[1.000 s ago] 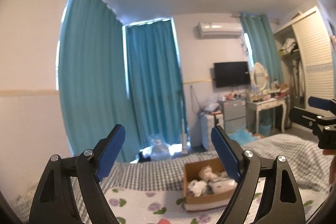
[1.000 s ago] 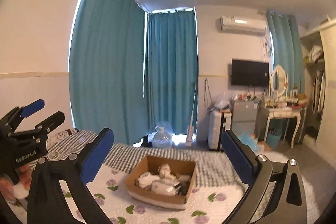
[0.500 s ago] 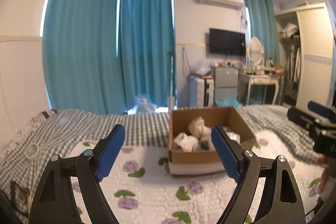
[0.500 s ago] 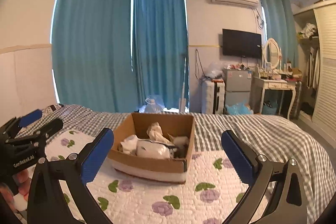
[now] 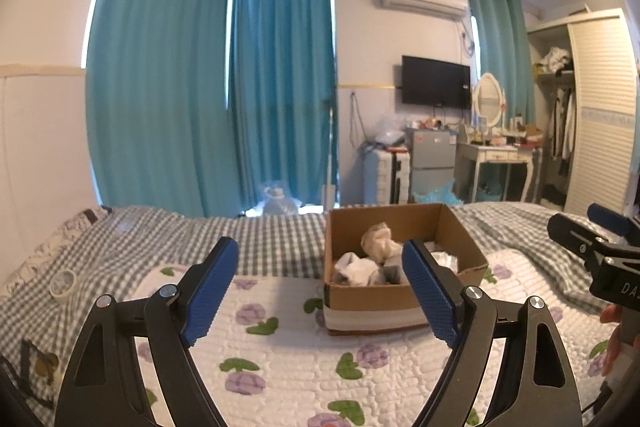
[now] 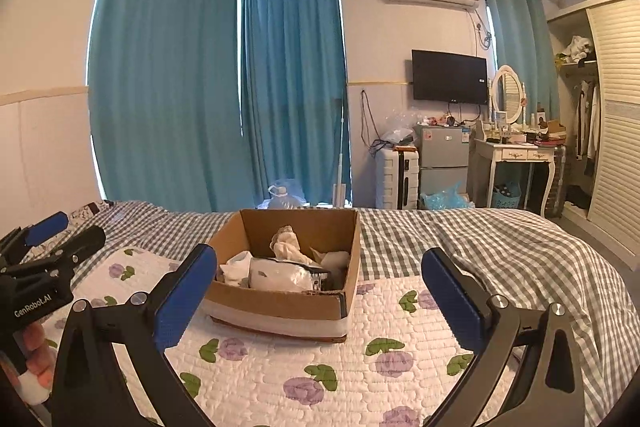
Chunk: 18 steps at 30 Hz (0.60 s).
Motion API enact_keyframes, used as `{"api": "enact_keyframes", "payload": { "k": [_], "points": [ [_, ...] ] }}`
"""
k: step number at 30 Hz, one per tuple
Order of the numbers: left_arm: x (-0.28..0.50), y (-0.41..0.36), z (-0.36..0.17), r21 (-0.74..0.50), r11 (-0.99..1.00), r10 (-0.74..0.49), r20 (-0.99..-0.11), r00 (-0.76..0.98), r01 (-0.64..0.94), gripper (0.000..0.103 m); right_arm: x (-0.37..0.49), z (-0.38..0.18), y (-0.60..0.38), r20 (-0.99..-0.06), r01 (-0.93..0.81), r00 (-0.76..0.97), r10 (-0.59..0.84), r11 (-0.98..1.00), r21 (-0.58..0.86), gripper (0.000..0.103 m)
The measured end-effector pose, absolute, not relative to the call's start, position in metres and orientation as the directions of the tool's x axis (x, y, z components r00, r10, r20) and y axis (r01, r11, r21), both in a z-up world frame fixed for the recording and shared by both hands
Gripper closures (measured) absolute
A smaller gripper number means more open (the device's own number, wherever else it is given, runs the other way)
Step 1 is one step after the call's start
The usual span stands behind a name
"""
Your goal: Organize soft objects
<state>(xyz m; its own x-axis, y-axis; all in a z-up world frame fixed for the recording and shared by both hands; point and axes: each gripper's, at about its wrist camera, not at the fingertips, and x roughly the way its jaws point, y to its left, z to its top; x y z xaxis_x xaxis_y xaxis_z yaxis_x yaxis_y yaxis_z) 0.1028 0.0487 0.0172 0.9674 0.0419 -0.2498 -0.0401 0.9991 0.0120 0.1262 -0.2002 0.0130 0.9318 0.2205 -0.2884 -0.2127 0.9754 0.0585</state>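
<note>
1. The left gripper (image 5: 320,287) is held above the quilt (image 5: 288,355), and its two blue pads are spread wide apart with nothing between them.
2. The right gripper (image 6: 320,301) is held above the same quilt (image 6: 360,355); its pads are likewise spread wide, and nothing is gripped.
3. Each gripper is seen in the other camera: the right gripper (image 5: 596,235) at the right edge of the left view, and the left gripper (image 6: 44,239) at the left edge of the right view. From these side views, the spread of the fingers cannot be told.
4. A box (image 5: 384,297) is set upright on the quilt, ahead of both grippers. In the right view the box (image 6: 280,303) is framed between the two pads, but it is not touched.
5. The soft items (image 5: 362,269) are piled inside the box. In the right view a white bundle (image 6: 280,275) is seen lying at the front of the pile, with a crumpled cloth (image 6: 286,245) standing behind it.
6. The quilt is laid over a checked bedspread (image 6: 500,247).
7. A tape roll (image 5: 63,281) is seen lying on the bedspread at the left, well apart from the box.
</note>
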Motion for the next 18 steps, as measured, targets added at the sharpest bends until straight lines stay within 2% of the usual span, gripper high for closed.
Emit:
{"api": "enact_keyframes", "payload": {
  "k": [18],
  "points": [
    [0.1037, 0.0467, 0.0137, 0.026, 0.999, 0.026, -0.253, 0.967, -0.02, 0.018, 0.1294, 0.0075, -0.1975, -0.307, -0.221, 0.924, 0.227, 0.974, 0.055, 0.0]
  ]
}}
